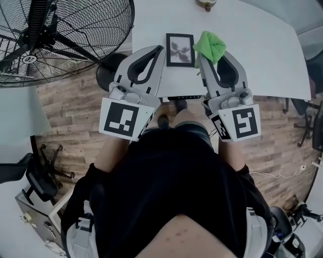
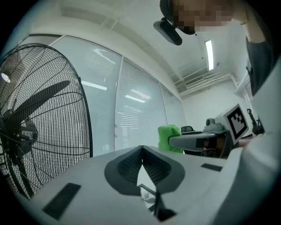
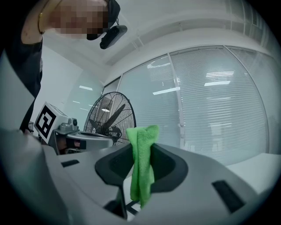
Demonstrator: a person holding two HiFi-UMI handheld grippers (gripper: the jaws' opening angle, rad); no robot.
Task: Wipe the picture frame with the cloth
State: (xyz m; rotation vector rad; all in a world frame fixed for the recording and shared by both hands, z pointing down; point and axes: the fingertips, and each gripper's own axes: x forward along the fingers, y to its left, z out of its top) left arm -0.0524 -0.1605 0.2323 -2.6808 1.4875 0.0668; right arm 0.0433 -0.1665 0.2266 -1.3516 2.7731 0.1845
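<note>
A small black picture frame (image 1: pixel 180 49) with a grey print lies on the white table (image 1: pixel 262 55). Both grippers point level over the table's near edge. My left gripper (image 1: pixel 162 49) is shut just left of the frame, with nothing seen between its pads (image 2: pixel 141 149). A corner of the frame (image 2: pixel 149 193) shows below those jaws. On the frame's right, my right gripper (image 1: pixel 202 55) is shut on a green cloth (image 1: pixel 211 45). The cloth (image 3: pixel 141 171) hangs bunched between its fingers and sticks up above them. It also shows in the left gripper view as a green cloth (image 2: pixel 167 137).
A large black floor fan (image 1: pixel 55 35) stands left of the table, close to the left arm. A small round object (image 1: pixel 206 4) sits at the table's far edge. Office chairs (image 1: pixel 40 176) and a wood-pattern floor lie below. Glass walls with blinds stand behind.
</note>
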